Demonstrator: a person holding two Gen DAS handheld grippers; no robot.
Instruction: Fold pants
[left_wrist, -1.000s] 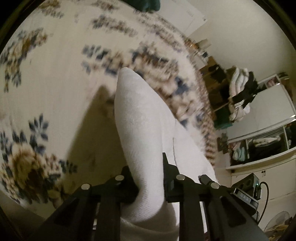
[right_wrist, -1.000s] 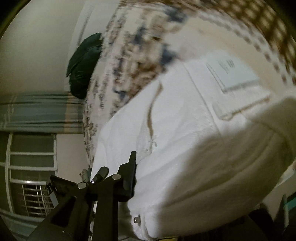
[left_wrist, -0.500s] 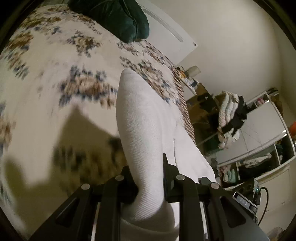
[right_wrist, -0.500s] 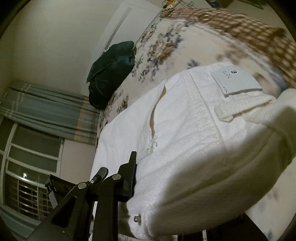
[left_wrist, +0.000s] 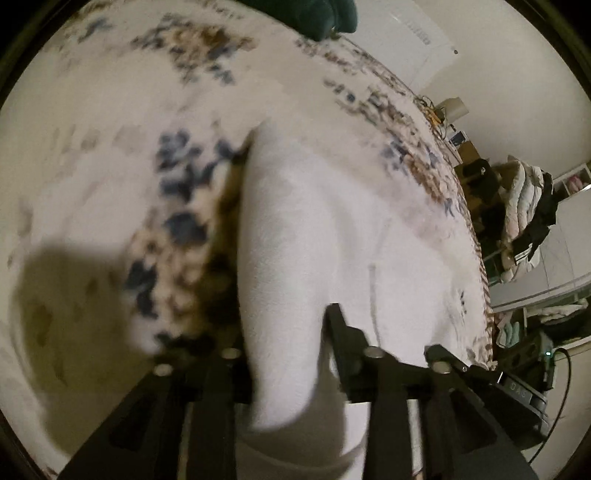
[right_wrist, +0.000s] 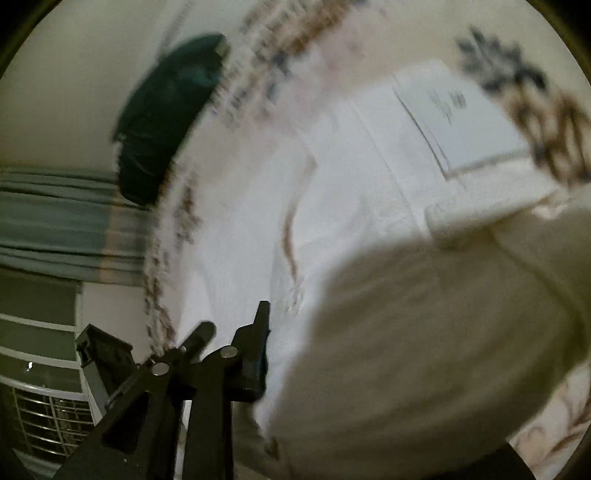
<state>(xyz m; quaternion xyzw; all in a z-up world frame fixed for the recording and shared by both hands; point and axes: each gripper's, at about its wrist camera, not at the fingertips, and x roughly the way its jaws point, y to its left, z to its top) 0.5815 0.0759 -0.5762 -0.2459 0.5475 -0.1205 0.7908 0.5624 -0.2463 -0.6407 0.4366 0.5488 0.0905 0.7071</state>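
The white pants (left_wrist: 295, 236) hang over a floral bedspread (left_wrist: 110, 122). My left gripper (left_wrist: 284, 343) is shut on a bunched fold of the white cloth, which rises between its fingers. In the right wrist view the pants (right_wrist: 369, 229) fill the frame, with the waistband and a white label patch (right_wrist: 454, 114) at upper right. My right gripper (right_wrist: 317, 350) is shut on the pants' edge; only its left finger (right_wrist: 255, 354) shows, the other is hidden behind the cloth. Both views are blurred by motion.
A dark green pillow (left_wrist: 314, 14) (right_wrist: 166, 118) lies at the head of the bed. A pile of clothes (left_wrist: 524, 214) and white shelves stand at the right. Grey-green curtains (right_wrist: 48, 218) and a window are at the left.
Both grippers keep their hold on the pants and have swung down toward the bed; the bedspread now looks closer, and the room has shifted in both views.
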